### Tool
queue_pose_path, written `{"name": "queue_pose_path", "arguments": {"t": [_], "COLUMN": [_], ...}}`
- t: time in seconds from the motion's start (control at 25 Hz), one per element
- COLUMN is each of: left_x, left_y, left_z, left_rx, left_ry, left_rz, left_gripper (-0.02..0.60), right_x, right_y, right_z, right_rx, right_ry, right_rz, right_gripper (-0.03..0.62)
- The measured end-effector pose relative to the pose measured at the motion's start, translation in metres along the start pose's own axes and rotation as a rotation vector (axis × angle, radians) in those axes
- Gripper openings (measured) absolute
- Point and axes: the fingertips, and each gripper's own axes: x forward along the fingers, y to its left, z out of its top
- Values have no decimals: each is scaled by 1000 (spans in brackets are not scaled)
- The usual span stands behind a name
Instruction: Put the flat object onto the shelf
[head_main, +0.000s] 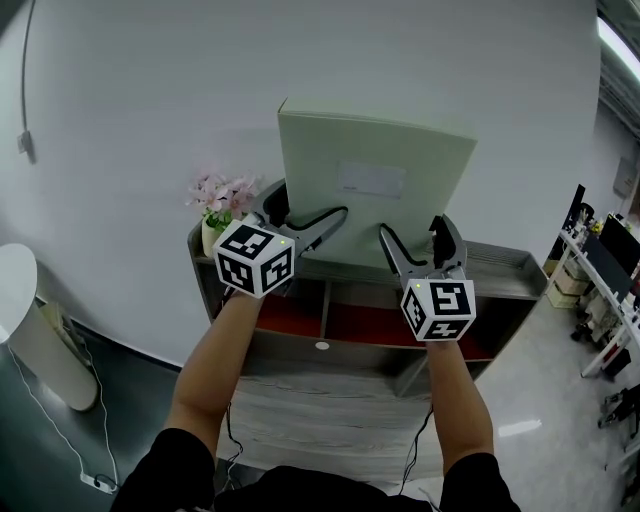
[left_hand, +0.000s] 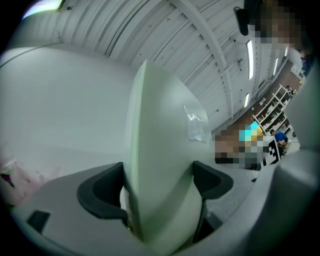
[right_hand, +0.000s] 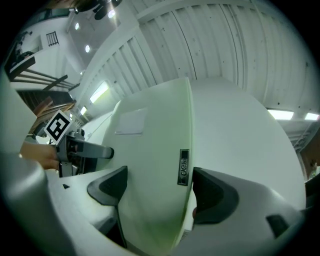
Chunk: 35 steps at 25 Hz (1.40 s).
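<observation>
A pale green flat folder (head_main: 375, 185) with a clear label pocket stands upright in the air above the grey shelf unit (head_main: 500, 268). My left gripper (head_main: 300, 228) is shut on the folder's lower left edge, and my right gripper (head_main: 418, 248) is shut on its lower right edge. The left gripper view has the pale folder (left_hand: 160, 170) filling the gap between both black pads (left_hand: 100, 192). Seen from the right gripper, the folder (right_hand: 150, 170) sits between the pads (right_hand: 212, 195), a small dark tag on its edge.
A pot of pink flowers (head_main: 222, 200) stands on the shelf's top at the left, close to my left gripper. The shelf has red-lined compartments (head_main: 370, 325) below. A white round object (head_main: 25, 320) stands on the floor at left. Desks (head_main: 600, 290) are at far right.
</observation>
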Motion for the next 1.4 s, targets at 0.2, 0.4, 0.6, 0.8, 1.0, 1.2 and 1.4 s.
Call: {"name": "queue_pose_path", "arguments": {"t": [0.2, 0.4, 0.6, 0.8, 1.0, 1.2, 1.4], "left_x": [19, 30, 38, 45, 51, 51, 48], "left_y": [17, 26, 42, 49, 55, 56, 55], "left_z": [-23, -41, -50, -56, -59, -61, -54], "left_rx": [-38, -74, -112, -119, -135, -125, -96], "left_ry": [44, 72, 88, 91, 77, 48, 17], "left_rz": [3, -1, -2, 7, 10, 26, 74], "left_gripper": [439, 437, 437, 437, 437, 439, 439], "right_x": [22, 32, 47, 54, 60, 61, 58], "right_y": [-7, -12, -11, -13, -16, -16, -16], "right_z": [-25, -41, -51, -62, -65, -70, -72], "right_rx": [21, 25, 33, 54, 54, 56, 45], "right_ry": [51, 83, 109, 125, 108, 110, 137], "right_rz": [18, 24, 37, 45, 34, 33, 53], "right_gripper": [431, 431, 433, 433, 433, 433, 433]}}
